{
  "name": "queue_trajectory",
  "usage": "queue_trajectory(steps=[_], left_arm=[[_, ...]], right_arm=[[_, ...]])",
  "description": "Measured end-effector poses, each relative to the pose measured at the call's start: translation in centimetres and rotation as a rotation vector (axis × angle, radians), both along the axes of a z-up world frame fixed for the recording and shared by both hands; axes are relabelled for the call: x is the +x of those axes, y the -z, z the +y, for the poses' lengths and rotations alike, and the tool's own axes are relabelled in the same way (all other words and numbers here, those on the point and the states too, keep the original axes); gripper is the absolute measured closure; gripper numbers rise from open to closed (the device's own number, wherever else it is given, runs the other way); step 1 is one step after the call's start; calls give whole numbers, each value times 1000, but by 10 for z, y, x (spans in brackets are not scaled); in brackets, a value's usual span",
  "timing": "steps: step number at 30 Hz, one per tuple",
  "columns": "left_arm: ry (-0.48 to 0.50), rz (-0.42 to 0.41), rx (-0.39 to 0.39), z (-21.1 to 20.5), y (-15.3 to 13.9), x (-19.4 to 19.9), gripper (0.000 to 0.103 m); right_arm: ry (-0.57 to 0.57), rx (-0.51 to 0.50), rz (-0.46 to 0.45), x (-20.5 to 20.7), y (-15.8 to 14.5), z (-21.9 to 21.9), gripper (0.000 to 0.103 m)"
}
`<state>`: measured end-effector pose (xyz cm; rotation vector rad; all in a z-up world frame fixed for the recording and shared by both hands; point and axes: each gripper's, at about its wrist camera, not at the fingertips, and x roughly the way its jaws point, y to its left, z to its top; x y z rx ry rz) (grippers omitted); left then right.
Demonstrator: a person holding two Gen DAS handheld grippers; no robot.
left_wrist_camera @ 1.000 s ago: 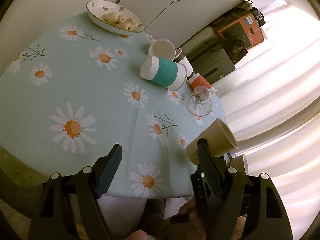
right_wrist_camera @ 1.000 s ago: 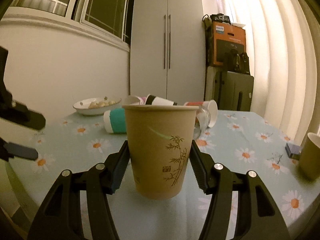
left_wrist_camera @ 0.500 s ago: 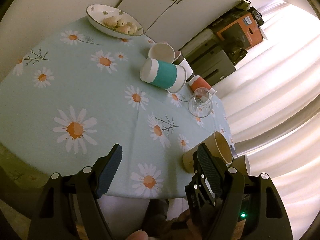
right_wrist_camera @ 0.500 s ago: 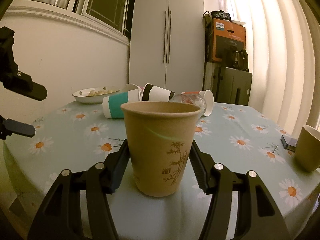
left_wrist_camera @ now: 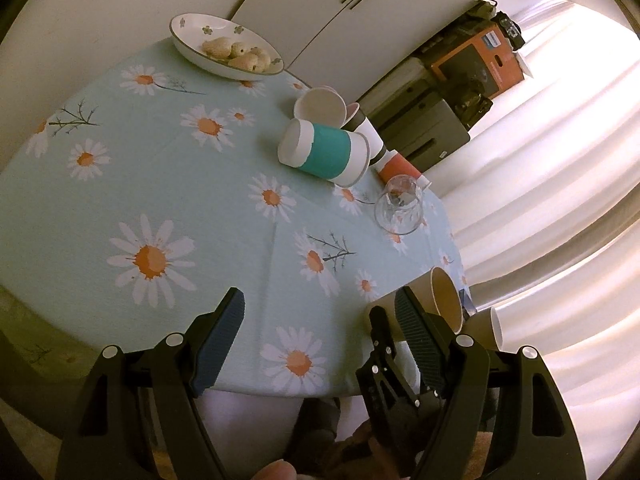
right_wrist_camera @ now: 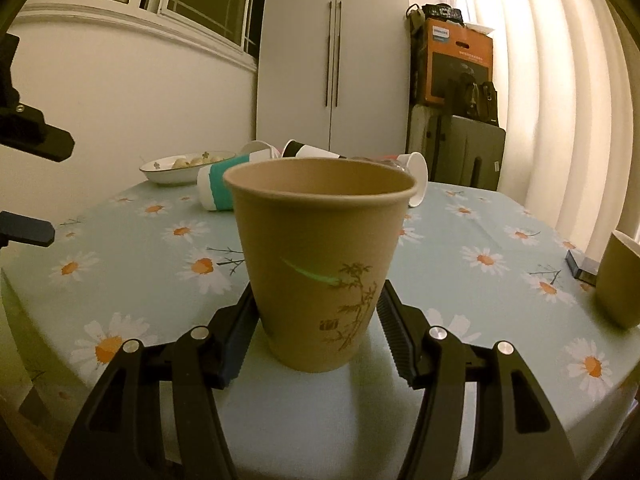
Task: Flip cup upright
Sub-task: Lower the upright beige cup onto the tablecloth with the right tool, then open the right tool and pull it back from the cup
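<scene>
A tan paper cup [right_wrist_camera: 320, 264] with a bamboo print stands upright on the daisy tablecloth [right_wrist_camera: 480, 220] near the table's front edge. My right gripper [right_wrist_camera: 316, 332] has its fingers against both sides of the cup's lower half, shut on it. The same cup [left_wrist_camera: 442, 300] shows in the left wrist view, partly behind my left gripper's right finger. My left gripper [left_wrist_camera: 320, 320] is open and empty above the table's near edge.
Several cups lie on their sides mid-table: a teal-banded one [left_wrist_camera: 326, 154], white and red ones behind it, and a tipped glass [left_wrist_camera: 400, 206]. A bowl of food [left_wrist_camera: 226, 50] sits far left. Another tan cup [right_wrist_camera: 620, 280] stands at the right edge.
The tan cup has come down from the air to stand on the table, still between my right gripper's fingers. The left gripper has drawn back slightly, still open.
</scene>
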<state>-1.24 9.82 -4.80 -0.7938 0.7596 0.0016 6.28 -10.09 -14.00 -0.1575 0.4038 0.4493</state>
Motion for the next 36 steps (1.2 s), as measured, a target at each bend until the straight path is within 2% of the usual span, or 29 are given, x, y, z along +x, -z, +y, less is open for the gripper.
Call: queue_trajectory(steps=[4,6,14,26,36], left_arm=[[-3,1,-4,0,0,0,27],[0,4,-3,-1,1,1,27],[-2,9,0,-2,2,2,27],[-5,10,6,1,4,3,27],[0,6,42,-1,0,1,27]], right_arm=[[6,0,15,2,-1,-2,43],[3,3,26,3,-1,-2,40],[-2,29,30,0,-9,-5,17],[-3,30,33,-6,-19,-9,14],[-7,43,-4,-21,-49,-24,9]])
